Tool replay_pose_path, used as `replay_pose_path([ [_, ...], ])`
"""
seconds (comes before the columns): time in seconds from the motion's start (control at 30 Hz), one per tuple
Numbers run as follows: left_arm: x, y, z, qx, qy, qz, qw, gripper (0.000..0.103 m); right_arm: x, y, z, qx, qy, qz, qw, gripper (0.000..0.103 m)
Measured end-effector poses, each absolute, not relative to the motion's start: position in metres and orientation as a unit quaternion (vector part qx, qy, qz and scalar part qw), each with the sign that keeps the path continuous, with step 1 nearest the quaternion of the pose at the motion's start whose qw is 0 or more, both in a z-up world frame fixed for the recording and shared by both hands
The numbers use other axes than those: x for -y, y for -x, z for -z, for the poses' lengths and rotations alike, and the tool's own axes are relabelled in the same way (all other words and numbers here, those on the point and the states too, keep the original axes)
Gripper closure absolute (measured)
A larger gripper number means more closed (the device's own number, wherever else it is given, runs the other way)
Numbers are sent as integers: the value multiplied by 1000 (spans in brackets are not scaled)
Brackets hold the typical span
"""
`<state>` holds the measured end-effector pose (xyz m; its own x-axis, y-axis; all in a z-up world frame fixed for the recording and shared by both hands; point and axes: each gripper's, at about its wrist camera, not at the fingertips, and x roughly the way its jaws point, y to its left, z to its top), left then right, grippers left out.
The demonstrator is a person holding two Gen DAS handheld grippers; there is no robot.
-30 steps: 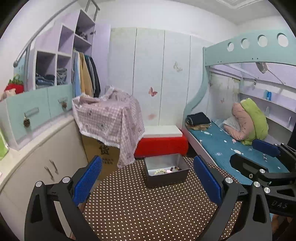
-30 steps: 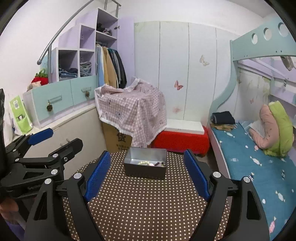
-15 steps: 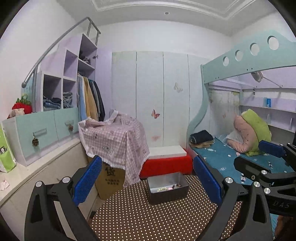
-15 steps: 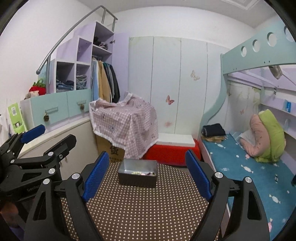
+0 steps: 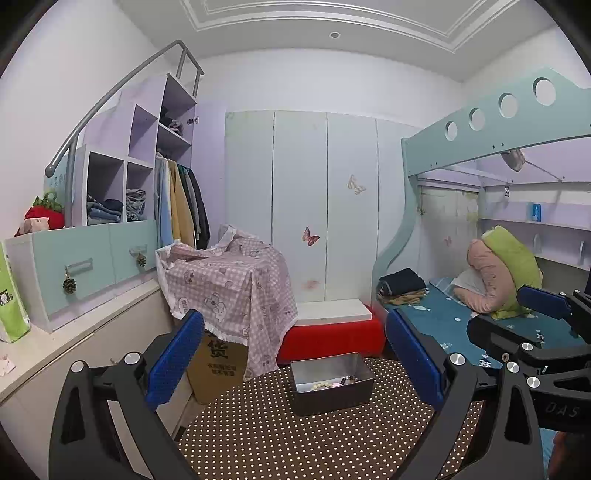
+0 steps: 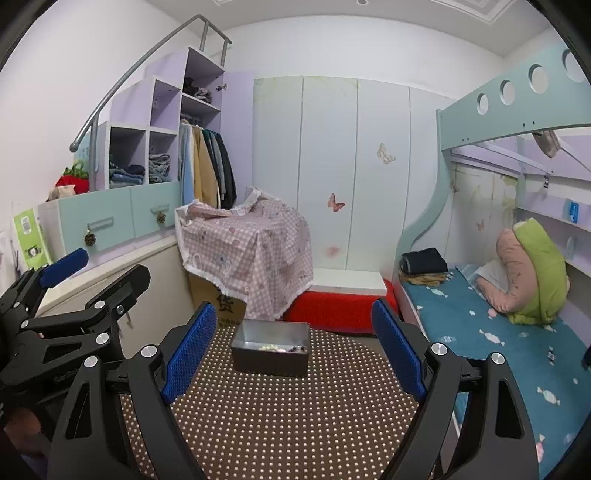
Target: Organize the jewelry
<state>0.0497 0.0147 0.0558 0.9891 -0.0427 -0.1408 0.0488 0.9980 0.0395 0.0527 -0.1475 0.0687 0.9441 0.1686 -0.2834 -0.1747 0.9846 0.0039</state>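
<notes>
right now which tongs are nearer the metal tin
Roughly level; I can't tell. The left tongs are open, back from the metal tin. The right tongs are open, equally short of it.

Even, cool indoor light fills the room, with a small recessed ceiling lamp (image 5: 334, 35) visible overhead. Shadows are soft and faint. Both views are sharp, without motion blur or strong glare. Fisheye distortion bends the walls and furniture near the edges, and the corners are black.
</notes>
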Motion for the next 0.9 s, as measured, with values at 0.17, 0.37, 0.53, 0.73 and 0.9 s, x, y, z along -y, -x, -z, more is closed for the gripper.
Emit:
replay_pose_path([
  [0.17, -14, -50, -55, -70, -23, 23, 997, 7, 149, -55, -67, -144, 9, -89, 986, 20],
  [0.37, -13, -50, -55, -70, -24, 23, 997, 7, 149, -55, -67, -144, 8, -88, 986, 20],
  [0.53, -12, -50, -55, -69, -25, 23, 997, 7, 148, -55, -66, -145, 7, -89, 985, 20],
  [0.73, -12, -50, -55, -70, -25, 23, 997, 7, 148, -55, -67, -145, 8, -88, 986, 20],
  [0.9, -12, -50, -55, -70, -25, 22, 997, 7, 147, -56, -66, -145, 6, -90, 985, 20],
])
